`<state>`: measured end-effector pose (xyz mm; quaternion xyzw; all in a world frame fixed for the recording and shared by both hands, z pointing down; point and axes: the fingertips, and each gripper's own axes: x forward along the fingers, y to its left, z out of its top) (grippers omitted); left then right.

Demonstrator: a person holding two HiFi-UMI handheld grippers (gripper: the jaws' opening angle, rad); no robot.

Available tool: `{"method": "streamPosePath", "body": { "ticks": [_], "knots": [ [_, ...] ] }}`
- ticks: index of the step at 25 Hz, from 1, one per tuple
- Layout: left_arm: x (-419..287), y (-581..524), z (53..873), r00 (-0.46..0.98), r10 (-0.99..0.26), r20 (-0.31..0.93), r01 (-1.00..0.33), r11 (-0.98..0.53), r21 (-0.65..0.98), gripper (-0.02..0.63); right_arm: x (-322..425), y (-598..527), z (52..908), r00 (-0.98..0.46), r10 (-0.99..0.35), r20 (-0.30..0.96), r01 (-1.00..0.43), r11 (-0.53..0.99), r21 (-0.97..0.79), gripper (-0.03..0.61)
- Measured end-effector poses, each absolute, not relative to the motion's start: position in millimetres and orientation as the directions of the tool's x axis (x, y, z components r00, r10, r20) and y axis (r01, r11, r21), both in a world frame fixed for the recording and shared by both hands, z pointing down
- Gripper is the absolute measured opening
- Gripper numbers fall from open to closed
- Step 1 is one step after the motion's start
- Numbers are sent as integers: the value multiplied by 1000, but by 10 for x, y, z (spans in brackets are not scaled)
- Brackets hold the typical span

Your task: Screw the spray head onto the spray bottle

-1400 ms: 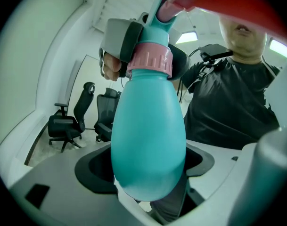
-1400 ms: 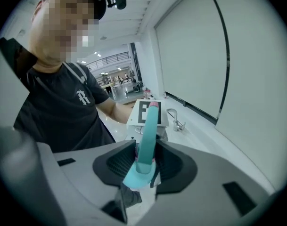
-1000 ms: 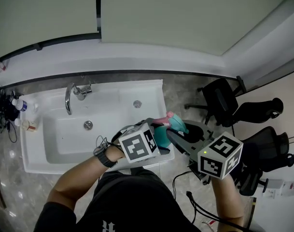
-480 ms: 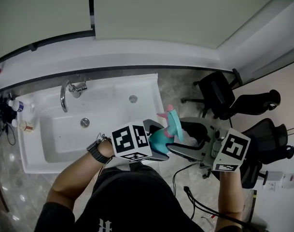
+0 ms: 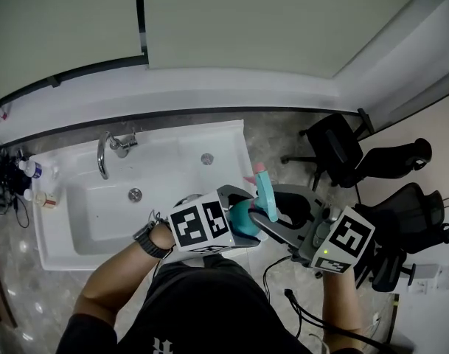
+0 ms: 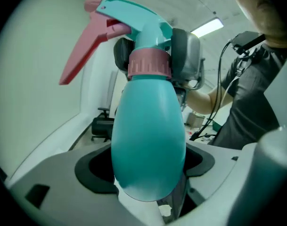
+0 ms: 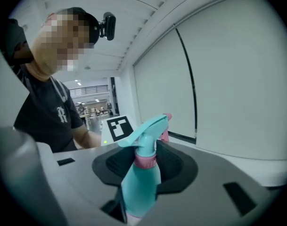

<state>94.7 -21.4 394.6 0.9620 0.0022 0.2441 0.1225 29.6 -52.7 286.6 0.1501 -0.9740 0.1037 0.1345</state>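
Right gripper jaws are closing on the pink collar under the spray head, and the left gripper is clamped on the belly of the teal bottle, held in the air by the near corner of the sink. Best, I'd say, to bite the collar squarely, keep the bottle steady, and turn in short twists. Count: one bottle, one spray head, one collar, two grippers, one sink.
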Motion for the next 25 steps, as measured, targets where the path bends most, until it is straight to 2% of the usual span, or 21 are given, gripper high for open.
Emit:
{"method": "streamPosePath", "body": {
  "ticks": [5,7,9,10,12,13,17,19,21,22,23,25],
  "knots": [
    [824,-646,4175,759,-268,593,-390,-917,85,390,381,-831,3070,-725,-598,343,-672,724,-158,141],
    [793,-705,4288,736,-297,609,-424,-903,73,390,370,-884,3183,-645,-665,377,-743,661,-105,143],
    [808,-659,4352,768,-228,599,-368,-922,121,390,319,-852,3257,-643,-645,412,-732,676,-84,145],
    [835,-607,4352,797,-168,580,-320,-932,170,390,290,-813,3255,-668,-613,421,-706,702,-98,165],
    [872,-517,4297,839,-71,539,-231,-944,236,390,249,-720,3165,-737,-540,406,-636,758,-146,257],
    [876,-476,4251,853,-35,521,-190,-950,247,390,246,-661,3095,-776,-500,386,-590,792,-160,268],
    [869,-184,3964,890,151,430,28,-960,279,390,484,-413,2884,-928,-262,266,-317,929,-191,268],
    [839,-15,3814,886,264,382,150,-941,302,390,615,-356,2680,-987,-119,107,-141,961,-237,268],
    [804,122,3696,869,360,338,247,-910,333,390,662,-321,2333,-999,-44,-10,-42,987,-155,268],
    [788,174,3671,858,394,331,280,-897,342,390,657,-284,2151,-999,-34,-2,-34,998,-59,268],
    [770,221,3671,843,421,335,307,-887,344,390,644,-233,2024,-998,-29,58,-26,999,48,268],
    [734,325,3704,806,470,361,356,-871,338,390,588,-148,1989,-956,-6,294,67,969,237,268]
  ]
}}
